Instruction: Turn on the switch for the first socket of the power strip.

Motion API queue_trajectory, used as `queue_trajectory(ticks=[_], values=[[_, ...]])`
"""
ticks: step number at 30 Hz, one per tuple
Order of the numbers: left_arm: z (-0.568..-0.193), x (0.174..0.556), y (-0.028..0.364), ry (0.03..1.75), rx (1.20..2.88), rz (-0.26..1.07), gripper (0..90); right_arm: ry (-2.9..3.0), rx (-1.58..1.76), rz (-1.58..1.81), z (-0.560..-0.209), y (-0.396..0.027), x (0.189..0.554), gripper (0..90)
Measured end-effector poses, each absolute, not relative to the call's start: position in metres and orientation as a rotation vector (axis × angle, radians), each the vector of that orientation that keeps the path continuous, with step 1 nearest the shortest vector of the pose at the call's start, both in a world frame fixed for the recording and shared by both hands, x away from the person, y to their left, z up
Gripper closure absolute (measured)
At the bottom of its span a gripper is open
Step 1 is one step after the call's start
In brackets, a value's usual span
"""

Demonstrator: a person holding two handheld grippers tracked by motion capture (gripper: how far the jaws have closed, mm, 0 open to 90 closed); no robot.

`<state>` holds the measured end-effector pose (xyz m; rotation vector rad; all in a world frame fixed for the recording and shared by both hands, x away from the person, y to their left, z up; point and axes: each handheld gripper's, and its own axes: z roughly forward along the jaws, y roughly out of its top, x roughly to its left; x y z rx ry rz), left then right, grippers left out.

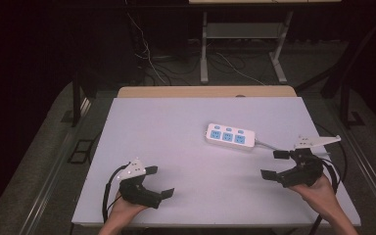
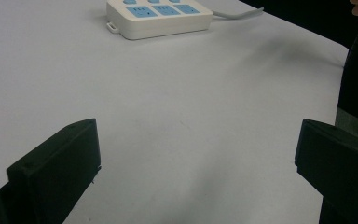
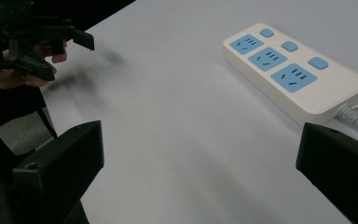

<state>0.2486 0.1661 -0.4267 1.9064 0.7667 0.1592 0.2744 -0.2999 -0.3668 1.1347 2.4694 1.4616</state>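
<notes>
Both my hand-held grippers, left (image 1: 157,181) & right (image 1: 274,163), gape wide w/ nothing held; power strip (image 1: 230,136) ahead of right could skid on surface (image 1: 176,147) if nudged off-centre.

A white power strip (image 1: 230,136) with three blue sockets and three blue switches is laid flat, face up, at about one o'clock from the table's centre, its cable trailing towards three o'clock.
</notes>
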Motion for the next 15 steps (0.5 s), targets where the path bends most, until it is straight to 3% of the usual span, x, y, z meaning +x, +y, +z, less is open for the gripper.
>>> queue_trajectory(ticks=[15], values=[[-0.427,0.249,0.167,0.77,1.903,0.159,0.0,2.528,1.086,1.402,-0.353,-0.295,0.298,0.4]])
